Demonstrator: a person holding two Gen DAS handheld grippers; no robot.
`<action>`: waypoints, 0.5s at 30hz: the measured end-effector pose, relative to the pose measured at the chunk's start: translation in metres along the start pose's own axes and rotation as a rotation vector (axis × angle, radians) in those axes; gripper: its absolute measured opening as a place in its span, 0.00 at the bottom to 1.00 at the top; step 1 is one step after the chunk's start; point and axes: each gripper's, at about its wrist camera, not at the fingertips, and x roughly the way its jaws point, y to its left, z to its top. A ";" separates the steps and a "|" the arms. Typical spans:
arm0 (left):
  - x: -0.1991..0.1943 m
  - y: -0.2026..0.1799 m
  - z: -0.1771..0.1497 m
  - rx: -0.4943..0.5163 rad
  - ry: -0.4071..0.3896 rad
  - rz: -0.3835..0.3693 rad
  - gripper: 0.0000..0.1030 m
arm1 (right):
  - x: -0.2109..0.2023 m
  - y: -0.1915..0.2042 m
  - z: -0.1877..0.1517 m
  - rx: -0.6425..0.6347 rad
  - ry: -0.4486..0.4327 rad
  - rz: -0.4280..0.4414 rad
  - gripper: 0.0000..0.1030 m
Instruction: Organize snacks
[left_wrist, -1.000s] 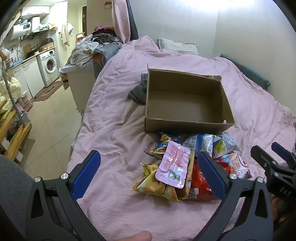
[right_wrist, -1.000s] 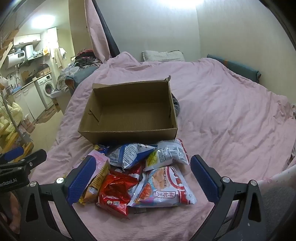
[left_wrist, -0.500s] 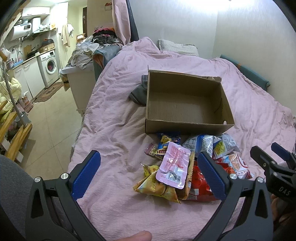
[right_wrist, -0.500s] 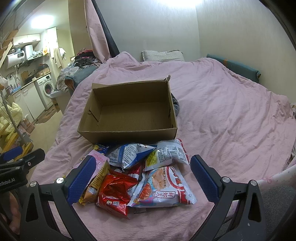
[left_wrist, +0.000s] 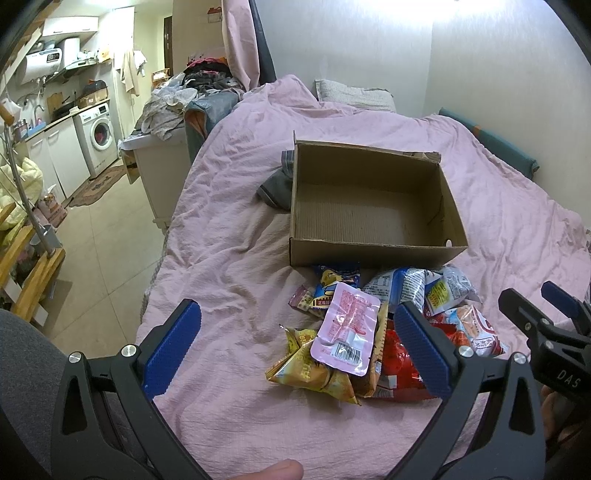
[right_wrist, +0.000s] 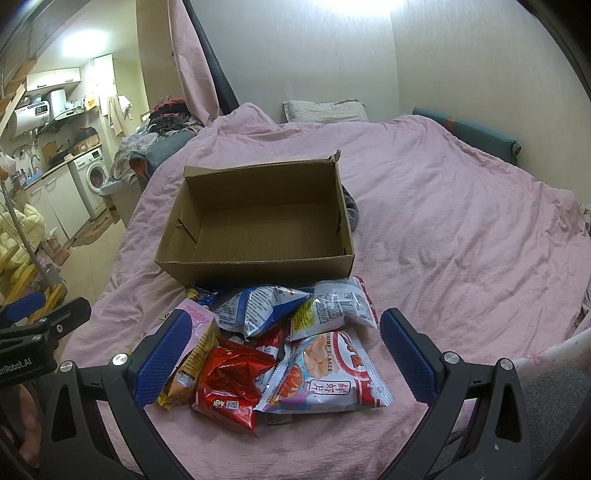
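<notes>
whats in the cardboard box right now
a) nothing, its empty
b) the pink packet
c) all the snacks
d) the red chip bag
a: the cardboard box shows only its bare corrugated floor, while the red bag, the pink packet and the other snacks all lie on the pink bedspread in front of it.

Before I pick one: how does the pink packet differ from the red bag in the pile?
The pink packet is flat and smooth, with a barcode at its near end; the red bag is puffed and crinkled. The pink packet lies on top of a yellow bag at the pile's left side; the red bag is partly tucked under the shrimp flakes bag. Both lie outside the cardboard box, untouched.
</notes>
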 end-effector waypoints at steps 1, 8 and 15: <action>0.000 0.000 0.000 0.000 0.000 0.001 1.00 | 0.000 0.000 0.000 0.000 0.000 -0.001 1.00; -0.001 0.000 0.001 0.002 -0.004 0.002 1.00 | 0.000 0.000 0.000 -0.004 0.000 0.000 1.00; -0.001 0.000 0.001 0.002 -0.004 0.002 1.00 | 0.000 0.001 0.000 -0.002 0.000 -0.001 1.00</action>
